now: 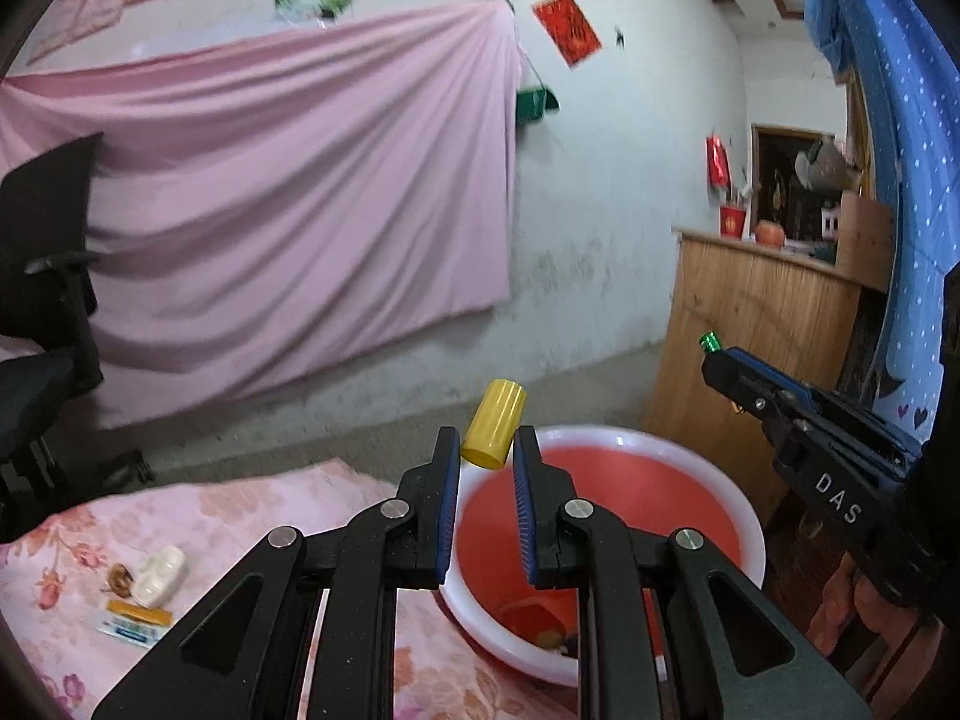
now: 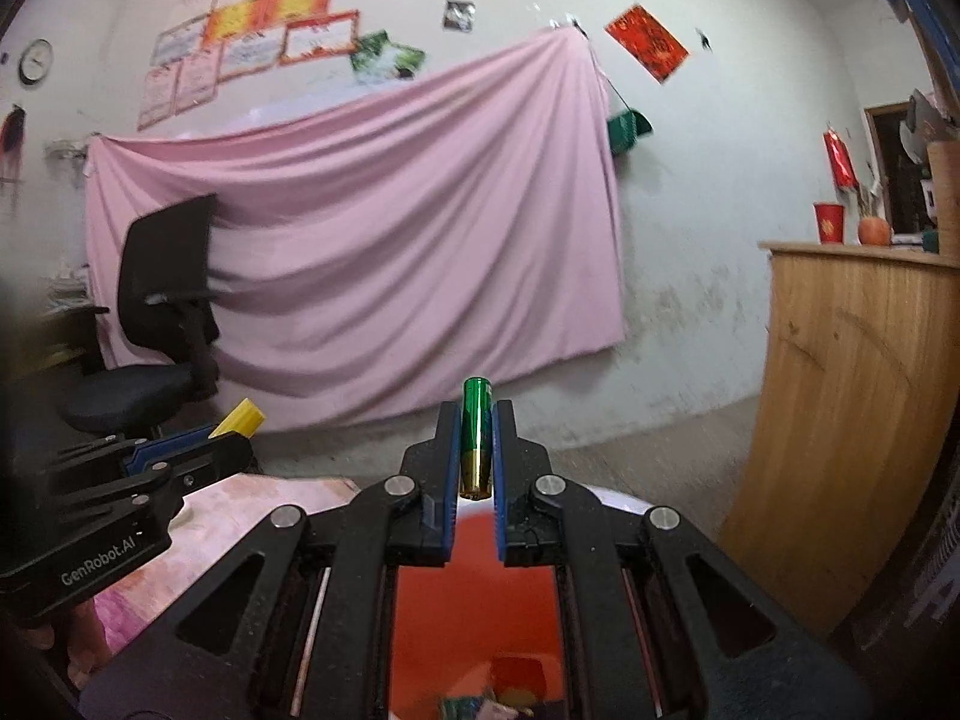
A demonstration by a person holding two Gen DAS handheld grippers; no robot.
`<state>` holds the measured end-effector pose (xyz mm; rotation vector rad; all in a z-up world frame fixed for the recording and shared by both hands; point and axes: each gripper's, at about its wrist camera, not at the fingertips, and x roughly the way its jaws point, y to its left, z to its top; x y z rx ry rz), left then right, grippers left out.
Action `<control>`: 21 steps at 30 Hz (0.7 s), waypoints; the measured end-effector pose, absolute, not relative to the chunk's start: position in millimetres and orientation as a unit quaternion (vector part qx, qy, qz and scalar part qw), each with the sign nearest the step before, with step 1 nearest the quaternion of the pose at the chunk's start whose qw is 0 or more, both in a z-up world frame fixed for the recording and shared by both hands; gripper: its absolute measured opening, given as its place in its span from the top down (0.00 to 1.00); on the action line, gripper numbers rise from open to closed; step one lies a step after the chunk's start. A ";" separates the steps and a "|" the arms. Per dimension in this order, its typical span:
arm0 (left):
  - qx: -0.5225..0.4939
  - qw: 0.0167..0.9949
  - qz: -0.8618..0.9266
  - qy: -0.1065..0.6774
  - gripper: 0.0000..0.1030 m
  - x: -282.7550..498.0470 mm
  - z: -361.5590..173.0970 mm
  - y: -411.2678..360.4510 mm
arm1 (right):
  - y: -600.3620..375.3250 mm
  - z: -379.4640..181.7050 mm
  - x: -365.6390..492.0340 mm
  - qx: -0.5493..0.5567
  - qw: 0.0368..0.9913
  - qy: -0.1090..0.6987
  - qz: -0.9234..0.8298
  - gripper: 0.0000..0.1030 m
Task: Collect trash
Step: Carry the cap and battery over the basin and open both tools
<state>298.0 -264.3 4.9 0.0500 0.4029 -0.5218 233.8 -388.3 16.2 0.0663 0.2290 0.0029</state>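
Observation:
My left gripper (image 1: 487, 450) is shut on a yellow plastic cap (image 1: 494, 423) and holds it above the far rim of a red basin with a white rim (image 1: 744, 516). My right gripper (image 2: 477, 420) is shut on a green and gold battery (image 2: 477, 438), upright between the pads, over the same basin (image 2: 468, 600). The right gripper also shows in the left wrist view (image 1: 729, 369), at the right, with the battery's green tip (image 1: 710, 342). The left gripper with the yellow cap (image 2: 238, 418) shows at the left of the right wrist view. Some trash lies at the basin's bottom (image 1: 549, 636).
On the pink floral cloth (image 1: 240, 516) lie a white moulded piece (image 1: 159, 575), a brown scrap (image 1: 120, 579) and an orange and blue packet (image 1: 135, 621). A black office chair (image 2: 162, 312) stands at the left. A wooden cabinet (image 2: 852, 420) stands at the right.

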 end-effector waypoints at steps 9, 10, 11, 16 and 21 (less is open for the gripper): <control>0.054 0.903 -0.274 0.326 0.86 322.2 -24.4 -298.2 | -413.6 -13.2 249.7 0.075 0.968 0.240 -0.009 0.68; 0.058 0.902 -0.273 0.331 0.86 323.6 -25.4 -301.1 | -416.3 -16.2 251.0 0.078 0.965 0.250 -0.011 0.68; 0.059 0.900 -0.273 0.334 0.86 324.9 -26.7 -302.9 | -418.3 -18.9 252.2 0.080 0.963 0.258 -0.012 0.68; 0.058 0.889 -0.282 0.356 0.86 330.4 -32.4 -304.4 | -425.7 -26.5 256.5 0.091 0.954 0.286 -0.014 0.68; 0.070 0.877 -0.285 0.380 0.86 334.4 -39.0 -305.9 | -424.8 -29.7 258.6 0.094 0.948 0.303 -0.014 0.68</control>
